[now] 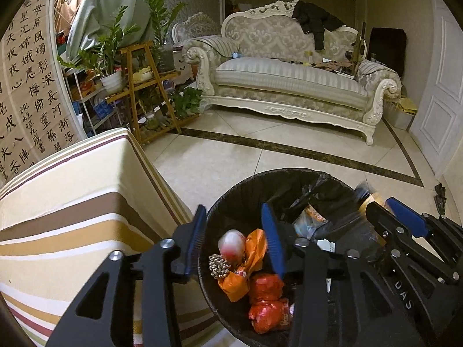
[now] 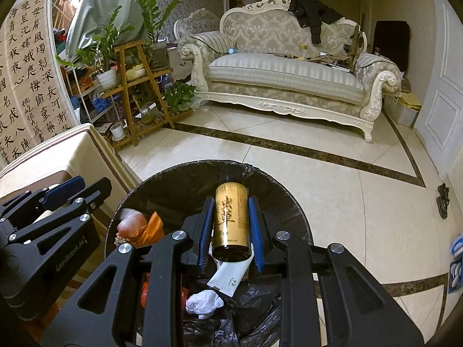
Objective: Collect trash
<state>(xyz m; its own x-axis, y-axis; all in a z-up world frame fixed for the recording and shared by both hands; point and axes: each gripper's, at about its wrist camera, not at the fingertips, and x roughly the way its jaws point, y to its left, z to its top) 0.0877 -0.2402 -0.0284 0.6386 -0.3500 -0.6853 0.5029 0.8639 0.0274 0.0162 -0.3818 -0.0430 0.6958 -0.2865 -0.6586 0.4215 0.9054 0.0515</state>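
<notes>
A black-lined trash bin (image 1: 231, 190) (image 2: 179, 173) stands on the tiled floor beside a striped table. It holds orange and red wrappers (image 1: 246, 277), a white crumpled tissue (image 2: 204, 302) and a paper slip. My right gripper (image 2: 231, 225) is shut on a gold can (image 2: 231, 217) with black characters, held over the bin's mouth. It also shows at the right in the left wrist view (image 1: 385, 211). My left gripper (image 1: 235, 240) is open and empty, over the bin's left rim; in the right wrist view it (image 2: 75, 190) is at the left.
A table with a striped cloth (image 1: 72, 202) stands left of the bin. A wooden plant stand (image 1: 144, 86) with potted plants is behind it. A cream sofa (image 1: 289, 78) lines the far wall. A white door (image 1: 442, 92) is at the right. A small dark object (image 2: 442, 199) lies on the floor.
</notes>
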